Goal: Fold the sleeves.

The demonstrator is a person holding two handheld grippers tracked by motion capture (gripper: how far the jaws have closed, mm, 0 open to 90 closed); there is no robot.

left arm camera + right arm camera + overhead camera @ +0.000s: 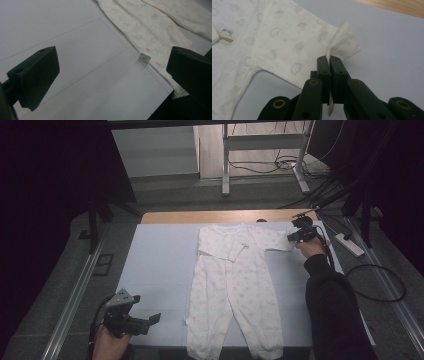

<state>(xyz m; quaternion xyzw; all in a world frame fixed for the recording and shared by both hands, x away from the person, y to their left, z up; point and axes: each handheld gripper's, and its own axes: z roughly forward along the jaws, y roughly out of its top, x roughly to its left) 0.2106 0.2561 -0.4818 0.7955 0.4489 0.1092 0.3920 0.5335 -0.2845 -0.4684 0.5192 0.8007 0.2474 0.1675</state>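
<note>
A cream baby romper (235, 280) with a faint cloud print lies flat on the pale blue table cover (155, 270), legs toward the near edge. Its left sleeve is folded across the chest. My right gripper (291, 236) is shut on the cuff of the right sleeve (342, 42), and the cuff edge stands lifted above the cover. My left gripper (156, 318) hovers open over the cover near the front left, jaws wide apart with nothing between them. In the left gripper view the romper's leg (150, 32) and a small side tag (144, 57) lie ahead to the right.
The wooden table edge (220, 216) runs along the far side. A white power strip (350, 245) and black cables (375, 285) lie on the floor at the right. Metal desk legs (226, 165) stand beyond the table.
</note>
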